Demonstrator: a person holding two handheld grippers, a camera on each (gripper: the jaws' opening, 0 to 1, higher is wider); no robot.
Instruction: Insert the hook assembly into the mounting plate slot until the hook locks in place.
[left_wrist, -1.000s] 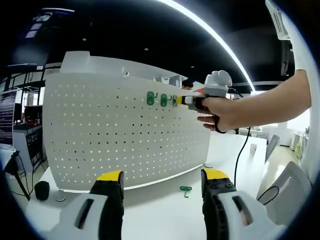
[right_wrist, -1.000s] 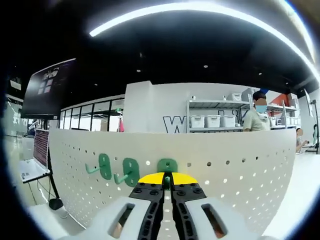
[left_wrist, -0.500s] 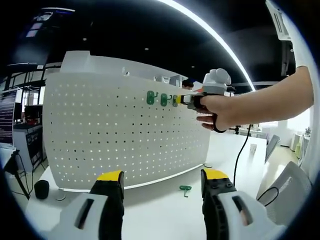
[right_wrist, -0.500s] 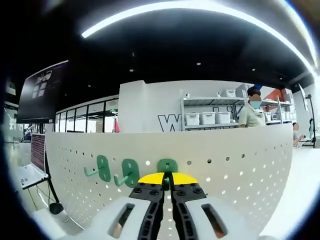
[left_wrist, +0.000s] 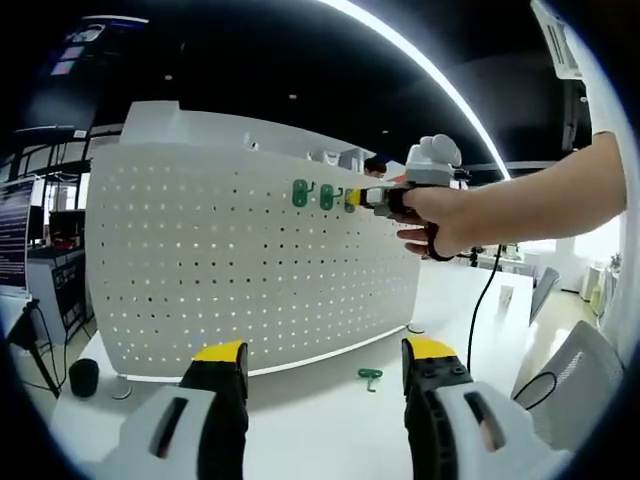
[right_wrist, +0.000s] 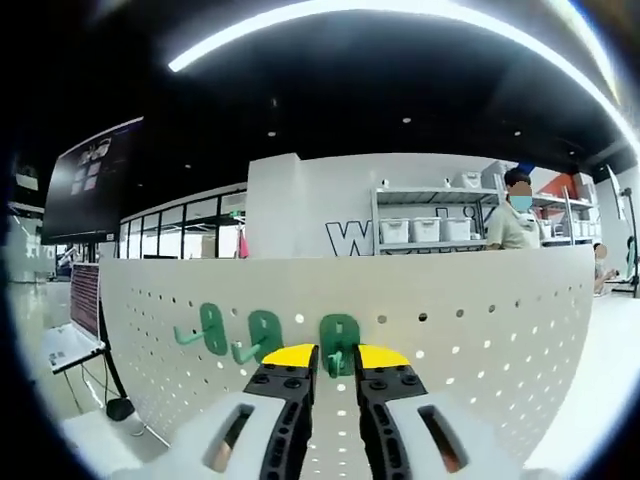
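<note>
The right gripper (right_wrist: 335, 356) is seen parted around a green hook (right_wrist: 339, 340) on the pegboard (right_wrist: 480, 330); contact cannot be told. The left gripper (left_wrist: 325, 362) is held wide apart.

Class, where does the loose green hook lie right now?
In the left gripper view, the loose green hook lies on the white table before the pegboard, towards its right end.

The left gripper (left_wrist: 323, 365) rises from the bottom of the left gripper view, its yellow-tipped jaws set wide apart. At the upper right of that view, a bare forearm (left_wrist: 545, 205) reaches in and a hand (left_wrist: 432, 215) grips the right gripper (right_wrist: 335, 356), whose jaws stand slightly parted.
</note>
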